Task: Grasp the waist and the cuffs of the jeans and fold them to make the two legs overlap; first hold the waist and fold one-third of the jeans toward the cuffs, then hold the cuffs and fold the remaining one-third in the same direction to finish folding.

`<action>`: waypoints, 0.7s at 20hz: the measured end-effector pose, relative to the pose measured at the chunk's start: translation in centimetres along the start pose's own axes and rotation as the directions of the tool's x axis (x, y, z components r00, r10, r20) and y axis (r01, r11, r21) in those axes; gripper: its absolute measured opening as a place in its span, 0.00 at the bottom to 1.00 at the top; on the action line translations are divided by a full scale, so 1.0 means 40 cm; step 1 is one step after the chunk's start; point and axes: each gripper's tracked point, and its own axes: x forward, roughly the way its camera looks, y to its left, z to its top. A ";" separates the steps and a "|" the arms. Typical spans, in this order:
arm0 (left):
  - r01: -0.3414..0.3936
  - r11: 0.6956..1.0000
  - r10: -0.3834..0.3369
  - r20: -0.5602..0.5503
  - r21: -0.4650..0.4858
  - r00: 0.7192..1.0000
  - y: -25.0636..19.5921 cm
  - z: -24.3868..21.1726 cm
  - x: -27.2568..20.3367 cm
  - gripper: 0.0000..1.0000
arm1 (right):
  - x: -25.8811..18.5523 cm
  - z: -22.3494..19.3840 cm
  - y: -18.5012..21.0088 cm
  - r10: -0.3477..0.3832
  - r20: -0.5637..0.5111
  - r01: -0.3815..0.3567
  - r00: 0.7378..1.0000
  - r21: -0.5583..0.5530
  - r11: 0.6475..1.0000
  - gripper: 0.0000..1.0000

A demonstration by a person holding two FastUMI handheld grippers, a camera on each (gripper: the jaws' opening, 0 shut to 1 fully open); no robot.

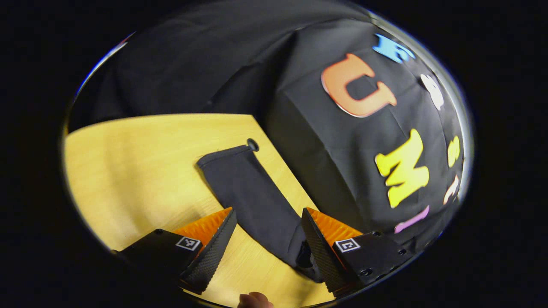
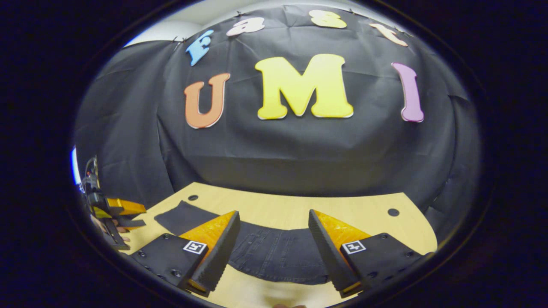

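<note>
Jeans: dark jeans (image 2: 274,252) are laid flat on the pale wooden worktop (image 2: 355,207); in the right gripper view they run as a band from near the far left corner toward the near edge, with stitched seams seen in the wider part between the fingers.
Leg and cuff: in the left gripper view one dark leg (image 1: 248,192) is seen stretched along the worktop (image 1: 141,162), its cuff end lying close to a small round hole near the worktop's edge by the booth wall.
Left hand-held gripper: the left hand-held gripper (image 1: 268,239) is held wide open above the jeans; nothing is gripped, and the leg is seen passing through the gap between the two fingers. The same gripper (image 2: 113,218) is also seen far off at the left edge of the right gripper view, with a hand behind it.
Right hand-held gripper: the right hand-held gripper (image 2: 274,250) is spread wide open with the cloth lying in the gap; no fabric is pinched, and whether the fingertips touch the cloth cannot be told.
Worktop holes: two small round holes are seen near the far edge in the right gripper view, one at each far corner.
Fingertip: a fingertip (image 1: 255,300) is seen at the bottom edge of the left gripper view.
</note>
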 end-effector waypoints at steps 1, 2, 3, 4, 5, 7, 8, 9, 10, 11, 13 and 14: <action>-0.011 0.998 0.010 -0.005 -0.061 1.000 0.017 0.001 0.011 0.98 | -0.016 0.020 -0.019 -0.014 0.014 0.014 1.000 0.000 1.000 0.98; -0.017 0.993 0.015 -0.016 -0.117 1.000 0.026 -0.002 0.024 0.98 | -0.027 0.028 -0.039 -0.027 0.014 0.027 1.000 0.004 1.000 0.98; -0.027 0.986 0.024 -0.020 -0.165 1.000 0.036 -0.003 0.036 0.98 | -0.042 0.035 -0.057 -0.036 0.011 0.035 0.999 0.014 0.999 0.98; -0.038 0.978 0.034 -0.023 -0.207 0.999 0.044 0.005 0.047 0.98 | -0.059 0.043 -0.077 -0.047 0.009 0.047 0.999 0.023 0.999 0.98; -0.052 0.968 0.048 -0.021 -0.247 0.999 0.063 0.014 0.063 0.98 | -0.070 0.054 -0.100 -0.062 0.011 0.061 0.998 0.026 0.998 0.98; -0.078 0.954 0.079 -0.008 -0.289 0.997 0.105 0.034 0.084 0.99 | -0.096 0.077 -0.142 -0.095 0.023 0.094 0.995 0.023 0.995 0.98; -0.094 0.948 0.097 -0.006 -0.304 0.995 0.120 0.037 0.092 0.98 | -0.108 0.085 -0.161 -0.110 0.027 0.110 0.994 0.020 0.994 0.98; -0.116 0.942 0.117 -0.016 -0.314 0.993 0.127 0.032 0.106 0.98 | -0.121 0.094 -0.178 -0.125 0.032 0.124 0.992 0.017 0.992 0.98; -0.135 0.939 0.132 -0.030 -0.315 0.991 0.141 0.026 0.114 0.98 | -0.133 0.101 -0.191 -0.136 0.036 0.135 0.990 0.015 0.991 0.98; -0.143 0.938 0.138 -0.037 -0.317 0.990 0.148 0.023 0.123 0.98 | -0.137 0.107 -0.205 -0.145 0.040 0.145 0.989 0.013 0.989 0.99; -0.136 0.935 0.136 -0.022 -0.329 0.990 0.141 0.038 0.144 0.98 | -0.150 0.113 -0.232 -0.166 0.039 0.166 0.985 0.005 0.986 0.99; -0.131 0.936 0.134 -0.015 -0.327 0.991 0.138 0.043 0.156 1.00 | -0.154 0.116 -0.245 -0.177 0.039 0.177 0.983 0.006 0.984 0.98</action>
